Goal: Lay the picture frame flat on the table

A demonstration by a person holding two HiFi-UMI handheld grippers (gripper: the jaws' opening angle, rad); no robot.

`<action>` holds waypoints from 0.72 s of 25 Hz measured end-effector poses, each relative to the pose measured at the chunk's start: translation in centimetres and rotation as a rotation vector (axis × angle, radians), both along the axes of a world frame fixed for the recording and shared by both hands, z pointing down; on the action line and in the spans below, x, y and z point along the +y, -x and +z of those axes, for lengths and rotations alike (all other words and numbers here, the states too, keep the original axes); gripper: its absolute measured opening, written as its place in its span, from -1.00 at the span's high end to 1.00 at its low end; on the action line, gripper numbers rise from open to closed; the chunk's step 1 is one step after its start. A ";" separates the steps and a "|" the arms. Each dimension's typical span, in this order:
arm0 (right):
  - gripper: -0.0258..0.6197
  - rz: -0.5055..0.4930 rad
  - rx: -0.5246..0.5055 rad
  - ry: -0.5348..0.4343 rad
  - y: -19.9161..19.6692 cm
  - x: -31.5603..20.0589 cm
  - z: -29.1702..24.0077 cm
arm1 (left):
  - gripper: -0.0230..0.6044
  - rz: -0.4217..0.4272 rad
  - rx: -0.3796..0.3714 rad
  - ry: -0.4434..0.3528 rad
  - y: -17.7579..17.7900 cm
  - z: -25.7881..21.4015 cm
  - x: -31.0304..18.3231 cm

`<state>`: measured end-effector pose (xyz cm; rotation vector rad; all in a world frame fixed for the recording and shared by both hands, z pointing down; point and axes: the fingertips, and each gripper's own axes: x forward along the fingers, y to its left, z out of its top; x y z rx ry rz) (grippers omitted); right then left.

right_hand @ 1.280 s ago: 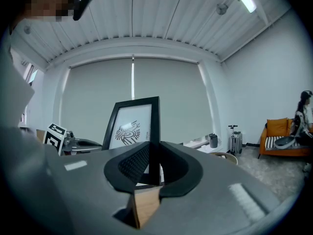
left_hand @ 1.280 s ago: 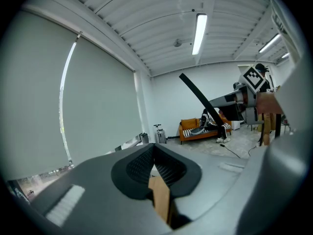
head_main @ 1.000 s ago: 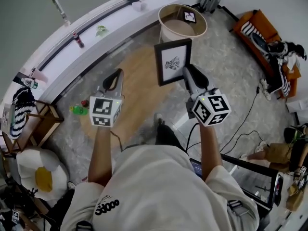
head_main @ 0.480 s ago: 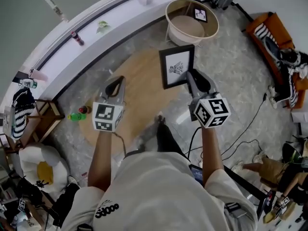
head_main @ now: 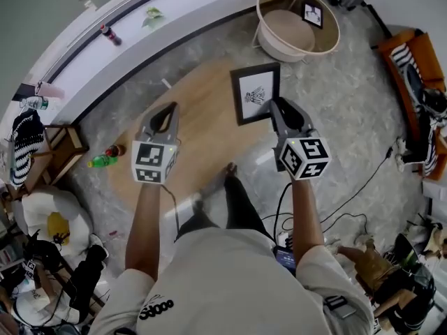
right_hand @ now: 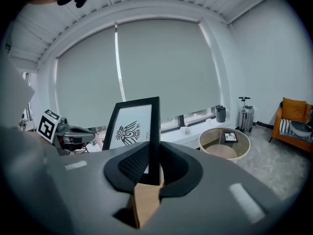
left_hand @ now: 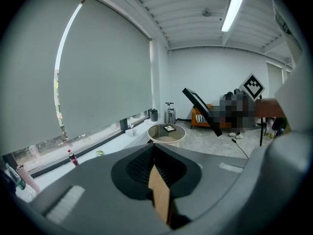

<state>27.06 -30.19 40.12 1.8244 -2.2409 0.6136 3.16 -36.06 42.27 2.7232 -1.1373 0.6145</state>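
Note:
A black picture frame (head_main: 256, 93) with a white mat and a dark bird drawing hangs upright above the far right part of the round wooden table (head_main: 202, 152). My right gripper (head_main: 274, 110) is shut on its lower right edge; in the right gripper view the frame (right_hand: 133, 129) rises between the pads (right_hand: 132, 163). My left gripper (head_main: 163, 119) hovers over the table's left part, shut on nothing. The left gripper view shows the frame (left_hand: 201, 109) edge-on at the right, tilted.
A round beige tub (head_main: 328, 12) with a small framed picture inside stands beyond the table. A white window ledge (head_main: 140, 44) curves along the far side. A green bottle (head_main: 101, 161) lies on the floor at the left. Cables (head_main: 349, 208) trail at the right.
The view has shifted, so the tub and ledge sit farther up and to the right. The frame stays in my right gripper, now lower over the table. The left gripper keeps its place beside it.

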 end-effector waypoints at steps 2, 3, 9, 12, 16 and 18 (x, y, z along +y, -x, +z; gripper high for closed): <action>0.71 -0.017 -0.006 0.031 -0.4 -1.3 2.2 | 0.89 -0.020 -0.010 0.017 -0.3 1.4 -0.7; 0.71 -0.027 -0.011 0.050 -0.6 -1.8 3.4 | 0.89 -0.029 -0.016 0.029 -0.3 2.2 -0.8; 0.71 -0.061 -0.032 0.152 -2.4 -4.7 11.0 | 0.89 -0.088 -0.053 0.074 -1.8 7.7 -2.0; 0.71 -0.088 -0.044 0.207 -2.2 -5.9 14.8 | 0.89 -0.121 -0.068 0.124 -1.7 11.6 -2.6; 0.71 -0.126 -0.053 0.272 -1.1 -6.5 19.4 | 0.89 -0.149 -0.087 0.183 -1.3 16.2 -2.6; 0.71 -0.143 -0.053 0.299 -0.6 -6.5 21.4 | 0.89 -0.158 -0.098 0.210 -1.1 18.4 -2.1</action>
